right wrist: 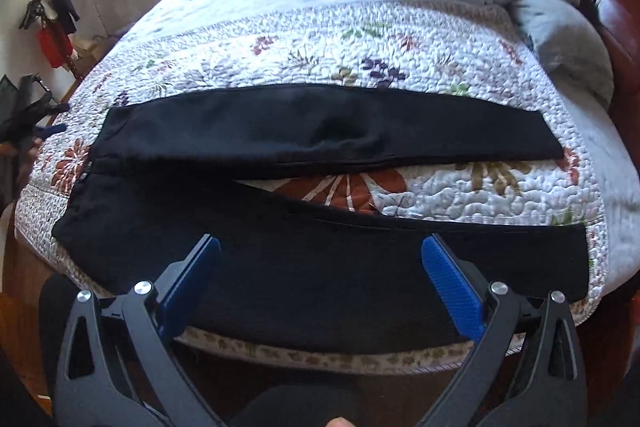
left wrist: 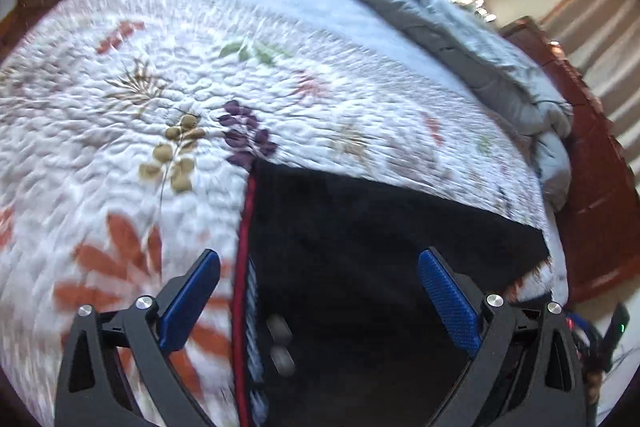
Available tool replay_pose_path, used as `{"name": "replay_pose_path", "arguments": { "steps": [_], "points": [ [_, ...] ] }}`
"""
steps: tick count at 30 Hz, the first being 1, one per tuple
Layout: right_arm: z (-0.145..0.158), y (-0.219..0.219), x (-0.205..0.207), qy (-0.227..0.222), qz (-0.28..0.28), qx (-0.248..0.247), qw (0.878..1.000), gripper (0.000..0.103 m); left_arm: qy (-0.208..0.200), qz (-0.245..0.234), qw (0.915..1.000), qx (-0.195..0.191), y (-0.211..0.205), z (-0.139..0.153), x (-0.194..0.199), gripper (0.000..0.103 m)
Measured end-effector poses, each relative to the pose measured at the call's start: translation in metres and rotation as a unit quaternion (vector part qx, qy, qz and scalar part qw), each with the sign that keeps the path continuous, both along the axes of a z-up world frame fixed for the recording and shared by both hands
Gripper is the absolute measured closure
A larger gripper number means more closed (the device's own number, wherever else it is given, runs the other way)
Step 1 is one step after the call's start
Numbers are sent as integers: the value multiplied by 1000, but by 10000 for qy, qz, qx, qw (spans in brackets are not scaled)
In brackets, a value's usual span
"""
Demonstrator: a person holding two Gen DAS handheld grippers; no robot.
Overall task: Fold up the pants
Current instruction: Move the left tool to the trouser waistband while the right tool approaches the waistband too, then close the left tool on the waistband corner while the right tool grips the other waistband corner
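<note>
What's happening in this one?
A person with a gripper in each hand is about to fold black pants spread flat on a floral quilt, legs apart and still unfolded. The left gripper hangs open over the waistband end; the right gripper hangs open over the near leg. Neither has gripped any cloth yet.

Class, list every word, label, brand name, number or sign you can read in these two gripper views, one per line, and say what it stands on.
No text can be read in either view.
Black pants, waistband: white markings beside the red stripe, too blurred to read.
Small round mark at the pants' waist end: too small to read.
Floral quilted bedspread: pattern only, no lettering.
</note>
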State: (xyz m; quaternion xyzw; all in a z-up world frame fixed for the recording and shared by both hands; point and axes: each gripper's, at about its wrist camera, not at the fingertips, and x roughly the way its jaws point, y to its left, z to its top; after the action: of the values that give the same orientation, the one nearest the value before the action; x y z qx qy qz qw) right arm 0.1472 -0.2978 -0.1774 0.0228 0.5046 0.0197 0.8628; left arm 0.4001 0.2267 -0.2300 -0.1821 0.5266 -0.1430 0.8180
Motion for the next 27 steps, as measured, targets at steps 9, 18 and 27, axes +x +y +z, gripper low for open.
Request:
{"name": "replay_pose_path", "arguments": {
  "steps": [9,18,27],
  "points": [
    [-34,4,45,410,-19,107,9991,3,772,-547,9938,-591,-3,-85,92,4],
    [-49,-8,69,555,-43,490,9972,3,823,-1470,9846,-477,-34,-87,90,20],
    [-10,-154,100,399,-502,1152,9913,4,931,-1194,9884,-146,-23,-96,92,80]
  ]
}}
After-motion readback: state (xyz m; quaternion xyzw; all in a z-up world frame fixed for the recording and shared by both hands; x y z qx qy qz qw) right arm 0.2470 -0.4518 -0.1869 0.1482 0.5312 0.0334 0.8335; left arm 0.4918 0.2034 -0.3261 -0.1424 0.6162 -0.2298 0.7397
